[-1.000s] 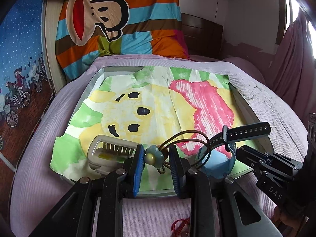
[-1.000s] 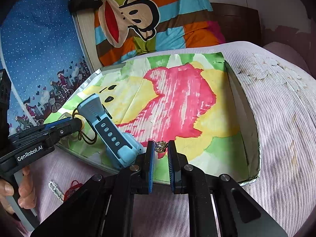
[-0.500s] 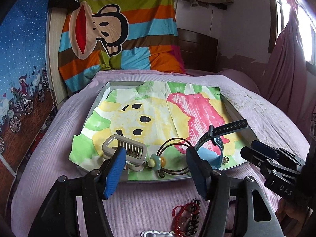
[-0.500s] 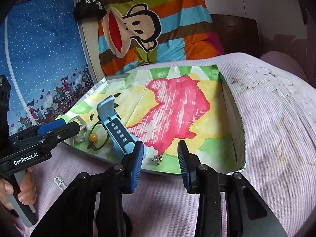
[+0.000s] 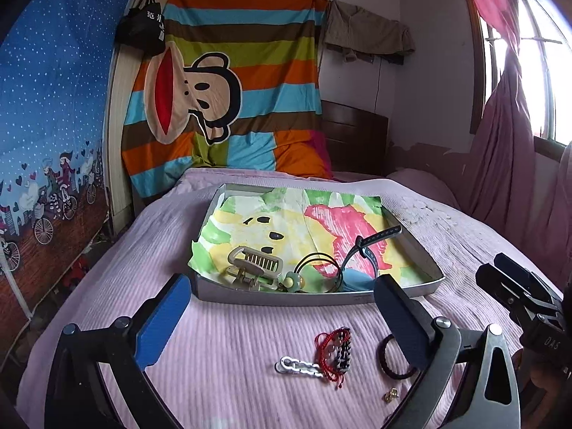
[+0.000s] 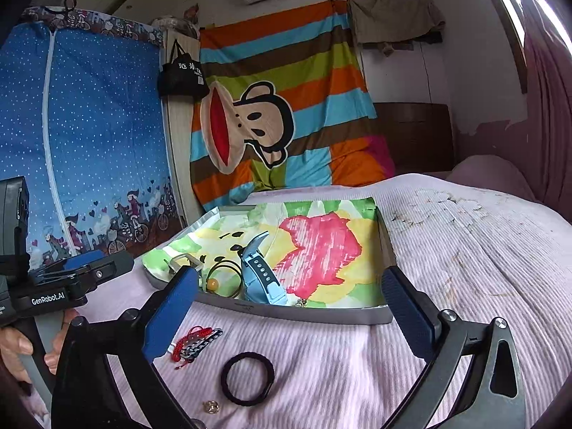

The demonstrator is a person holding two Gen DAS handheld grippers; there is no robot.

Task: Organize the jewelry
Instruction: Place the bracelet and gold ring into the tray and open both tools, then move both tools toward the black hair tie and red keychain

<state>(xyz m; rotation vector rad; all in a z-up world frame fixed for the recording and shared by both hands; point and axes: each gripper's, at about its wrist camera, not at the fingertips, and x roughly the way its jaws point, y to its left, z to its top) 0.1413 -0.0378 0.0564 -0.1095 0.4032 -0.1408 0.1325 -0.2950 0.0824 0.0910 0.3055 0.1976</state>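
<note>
Left view: the left gripper (image 5: 282, 316) is opening, nothing between its jaws. The hair tie (image 5: 314, 271) lies in the tray (image 5: 321, 298); bracelets (image 5: 334, 352) wait on the bed.

Right view: the right gripper (image 6: 289, 307) is opening and empty, its charm (image 6: 301, 302) in the tray. The black ring (image 6: 247, 378) seems the likely next pick; this needs lowering over it.

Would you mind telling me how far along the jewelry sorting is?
Done: the beige hair clip, flower hair tie and blue watch lie in the tray. Both grippers are opening, empty. Left on the bed: red cord bracelet, dark ring bracelet, small gold charm.
</note>
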